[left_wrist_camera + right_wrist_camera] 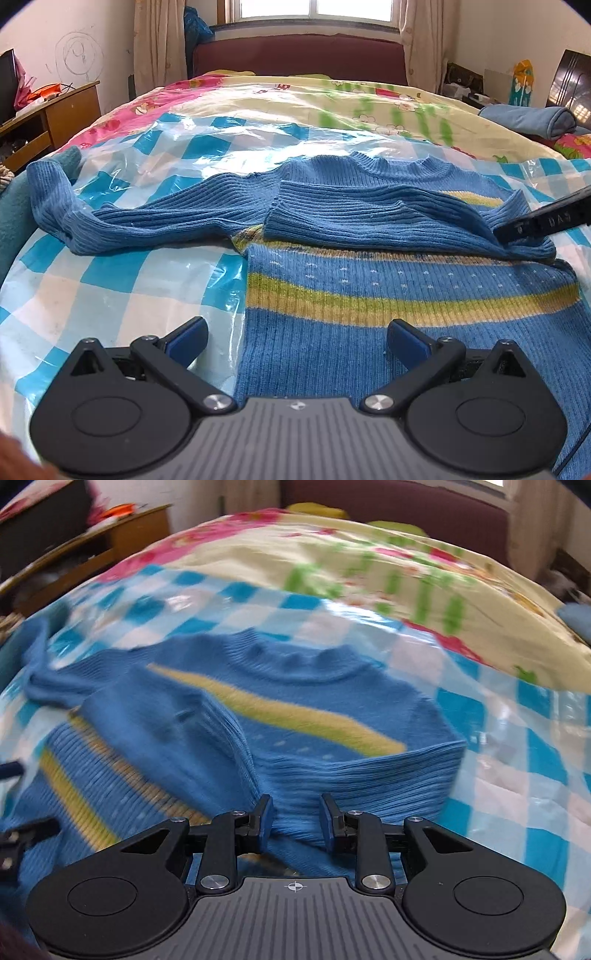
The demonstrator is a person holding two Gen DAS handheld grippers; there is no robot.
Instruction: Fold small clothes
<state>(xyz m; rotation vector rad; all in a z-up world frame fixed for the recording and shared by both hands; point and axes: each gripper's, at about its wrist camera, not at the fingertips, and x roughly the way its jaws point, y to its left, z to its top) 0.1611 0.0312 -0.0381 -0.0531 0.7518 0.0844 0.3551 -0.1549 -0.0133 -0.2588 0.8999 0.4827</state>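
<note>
A small blue knit sweater (369, 295) with yellow-green stripes lies flat on the bed, collar away from me. One sleeve (369, 218) is folded across its chest; the other sleeve (129, 218) stretches out to the left. My left gripper (297, 339) stands wide open just above the sweater's lower left edge, holding nothing. In the right wrist view, my right gripper (297, 816) is partly open over the folded sleeve (369, 775), whose fold lies between the pads without being pinched. A black finger (535, 223) of the right gripper rests at that sleeve's right end.
A blue-and-white checked plastic sheet (110, 288) covers the near bed, over a flowered quilt (295, 99). A rolled blue cloth (535, 122) lies at the far right. A wooden desk (55, 114) stands to the left, and a dark red headboard (295, 55) at the back.
</note>
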